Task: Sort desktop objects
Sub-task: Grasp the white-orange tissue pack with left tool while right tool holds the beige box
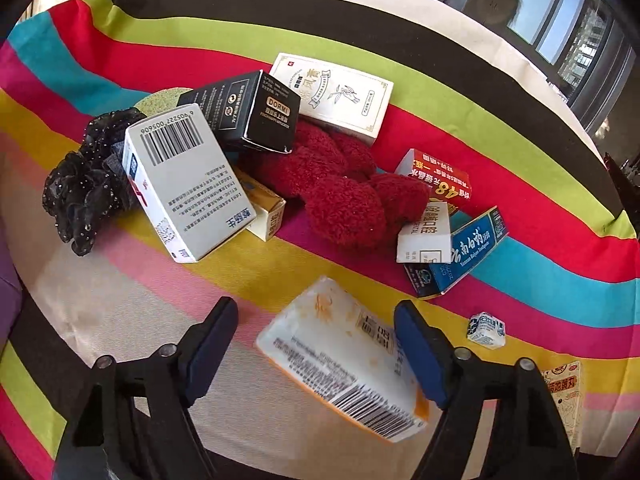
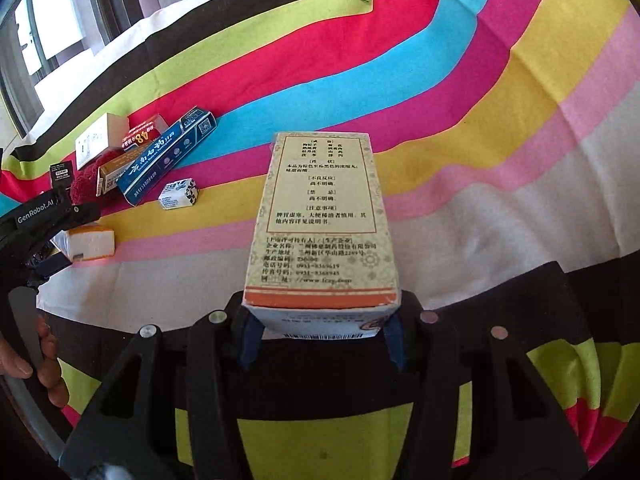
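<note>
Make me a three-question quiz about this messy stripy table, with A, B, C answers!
1. Where is the orange-edged white box?
A. Between the left claw's fingers
B. On top of the black box
C. Under the red fuzzy cloth

2. What colour is the toothpaste box?
A. Green
B. Blue
C. Purple

3. What is the right claw doing?
A. Hanging open with nothing in it
B. Pinching the black scrunchie
C. Gripping a beige medicine box

Answers:
1 A, the box sits between the two dark pads, with a gap beside one pad.
2 B, its long faces are blue with white writing.
3 C, both blue pads press the box's near end.
</note>
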Action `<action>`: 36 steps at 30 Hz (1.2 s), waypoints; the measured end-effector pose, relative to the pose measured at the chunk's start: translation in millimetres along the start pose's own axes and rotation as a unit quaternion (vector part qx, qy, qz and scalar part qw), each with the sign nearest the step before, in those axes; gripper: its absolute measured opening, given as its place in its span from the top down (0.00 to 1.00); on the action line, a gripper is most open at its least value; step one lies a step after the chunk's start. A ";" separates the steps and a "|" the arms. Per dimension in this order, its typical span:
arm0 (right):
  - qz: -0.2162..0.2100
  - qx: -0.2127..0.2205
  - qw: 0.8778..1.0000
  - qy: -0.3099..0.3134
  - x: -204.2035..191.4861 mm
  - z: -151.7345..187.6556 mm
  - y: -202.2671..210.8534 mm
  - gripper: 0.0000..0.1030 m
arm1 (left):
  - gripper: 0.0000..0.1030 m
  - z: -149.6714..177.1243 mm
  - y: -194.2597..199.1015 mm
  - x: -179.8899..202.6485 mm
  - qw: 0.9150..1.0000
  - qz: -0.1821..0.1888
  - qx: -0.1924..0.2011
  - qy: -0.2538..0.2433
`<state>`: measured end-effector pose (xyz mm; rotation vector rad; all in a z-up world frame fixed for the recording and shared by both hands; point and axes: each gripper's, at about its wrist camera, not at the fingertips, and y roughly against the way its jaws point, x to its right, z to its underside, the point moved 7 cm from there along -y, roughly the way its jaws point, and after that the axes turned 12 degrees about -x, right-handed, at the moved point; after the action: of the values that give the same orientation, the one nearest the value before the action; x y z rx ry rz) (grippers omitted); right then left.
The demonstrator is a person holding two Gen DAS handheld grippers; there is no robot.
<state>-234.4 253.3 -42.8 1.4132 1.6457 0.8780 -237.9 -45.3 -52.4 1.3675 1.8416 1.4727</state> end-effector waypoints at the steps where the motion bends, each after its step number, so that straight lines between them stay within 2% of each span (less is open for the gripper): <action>1: 0.000 0.000 1.000 0.001 0.0 -0.2 -0.1 0.47 | 0.28 0.4 1.5 -4.3 1.000 -0.002 0.001 -0.007; 3: 0.002 -0.001 1.000 0.003 0.7 1.1 0.9 0.46 | 0.27 1.7 2.9 -7.8 1.000 -0.012 -0.002 -0.029; 5: 0.006 -0.002 1.000 0.005 0.9 2.4 1.3 0.46 | 0.17 4.5 3.0 -5.4 0.999 -0.007 -0.006 -0.050; 7: 0.010 -0.003 1.000 0.008 1.6 2.9 2.0 0.46 | 0.00 11.4 0.0 0.3 0.997 -0.016 -0.022 -0.070; 9: 0.012 -0.005 1.000 0.012 0.5 2.6 1.7 0.44 | 0.00 18.2 -0.3 4.4 0.995 -0.048 -0.025 -0.083; 11: 0.014 -0.006 1.000 0.015 0.3 2.8 2.0 0.42 | 0.00 24.7 1.6 5.9 0.994 -0.059 -0.030 -0.085; 13: 0.015 -0.006 1.000 0.016 0.0 2.9 1.9 0.42 | 0.00 32.6 0.7 9.2 0.989 -0.094 -0.039 -0.109; 16: 0.019 -0.007 1.000 0.018 -1.3 2.4 1.5 0.42 | 0.00 39.2 7.8 5.7 0.989 -0.079 -0.030 -0.121; 19: 0.023 -0.008 0.999 0.023 -3.1 2.1 0.7 0.40 | 0.00 28.8 12.3 -2.1 0.993 -0.051 -0.013 -0.110; 23: 0.032 -0.012 0.999 0.032 -6.7 1.6 -1.3 0.37 | 0.01 10.3 9.0 -5.4 0.991 -0.056 -0.016 -0.123; 24: 0.034 -0.012 0.999 0.033 -7.0 1.4 -1.6 0.37 | 0.06 10.8 9.4 -4.2 0.988 -0.068 -0.013 -0.138; 25: 0.035 -0.012 0.999 0.033 -6.9 1.6 -1.6 0.37 | 0.22 13.2 12.9 -1.7 0.986 -0.069 -0.005 -0.152; 26: 0.041 -0.010 0.999 0.028 -4.8 1.1 -1.0 0.44 | 0.34 17.5 19.1 3.4 0.985 -0.064 0.003 -0.161; 27: 0.039 -0.007 0.999 0.022 -2.6 0.8 0.1 0.48 | 0.50 21.4 25.4 3.1 0.985 -0.060 0.009 -0.164; 29: 0.021 -0.003 1.000 0.014 0.3 0.2 2.2 0.49 | 0.51 31.6 33.8 -0.3 0.985 -0.043 0.006 -0.166; 32: -0.001 0.001 1.000 0.005 5.2 6.7 8.8 0.49 | 0.51 50.4 46.6 -16.1 0.980 -0.034 0.012 -0.196; 34: 0.011 -0.002 1.000 0.017 2.9 24.6 17.9 0.49 | 0.50 62.9 59.4 -27.7 0.980 -0.015 0.007 -0.199; 36: 0.001 -0.004 1.000 0.029 -4.7 48.3 30.0 0.49 | 0.50 79.4 70.6 -35.4 0.979 0.000 0.004 -0.202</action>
<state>-177.7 253.6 -37.8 1.3972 1.6827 0.9341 -129.3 -39.5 -25.6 1.5358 1.5870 1.0861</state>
